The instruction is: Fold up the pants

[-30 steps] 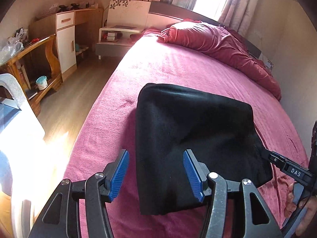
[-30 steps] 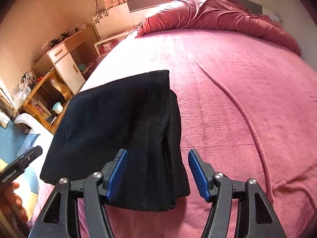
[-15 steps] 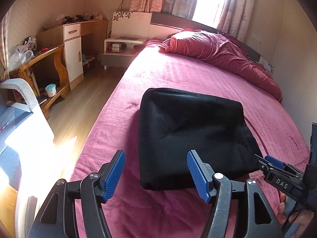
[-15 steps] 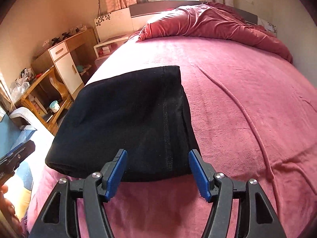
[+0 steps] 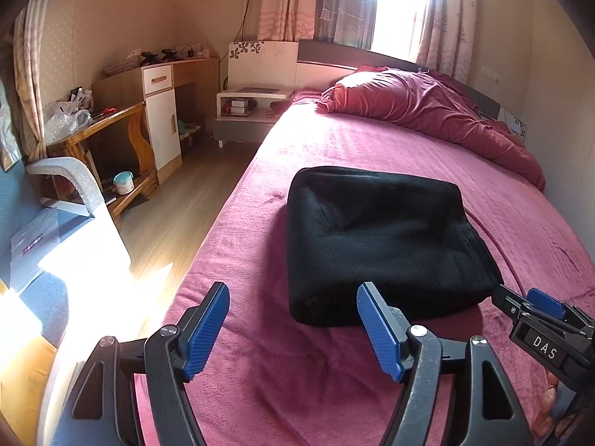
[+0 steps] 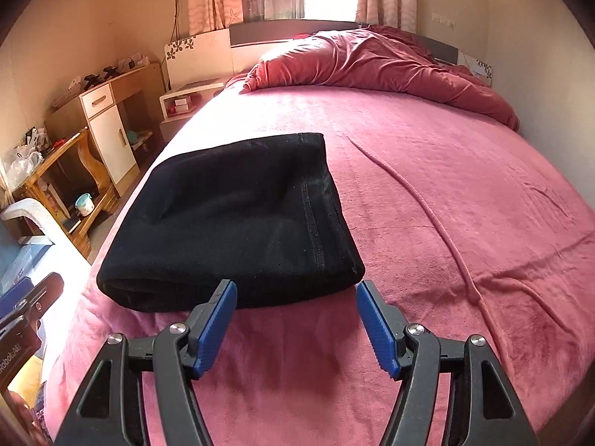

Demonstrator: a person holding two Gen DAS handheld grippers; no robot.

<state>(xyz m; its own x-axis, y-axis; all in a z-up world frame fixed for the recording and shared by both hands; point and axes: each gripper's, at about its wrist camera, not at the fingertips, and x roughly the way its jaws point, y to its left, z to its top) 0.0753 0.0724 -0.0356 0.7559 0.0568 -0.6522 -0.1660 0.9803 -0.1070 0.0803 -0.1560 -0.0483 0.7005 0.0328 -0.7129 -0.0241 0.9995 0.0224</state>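
Pants: the black pants (image 5: 383,245) lie folded into a thick square on the pink bed (image 5: 465,171), nearer its left edge.
Left gripper: the left gripper (image 5: 293,325) hangs over the bed just in front of the pants. Its jaws are opening and stand wide. Nothing is between them. They do not touch the pants.
Right gripper: the right gripper (image 6: 295,323) hangs just in front of the near right corner of the pants. Its jaws are opening and stand wide. Only bare bed shows between them.
Blue pads: each gripper has blue pads (image 6: 217,329) with small ridges.
Seam: a stitched seam (image 6: 312,219) runs down the right side of the pants.
Blanket: a red blanket (image 6: 379,63) lies bunched up at the far end of the bed.
Floor: a wooden floor (image 5: 174,219) is left of the bed.
Desk: a wooden desk (image 5: 100,130) stands by the left wall, with a small cup (image 5: 124,182) on its low shelf.
Window: bright light comes through the curtains (image 5: 346,3).
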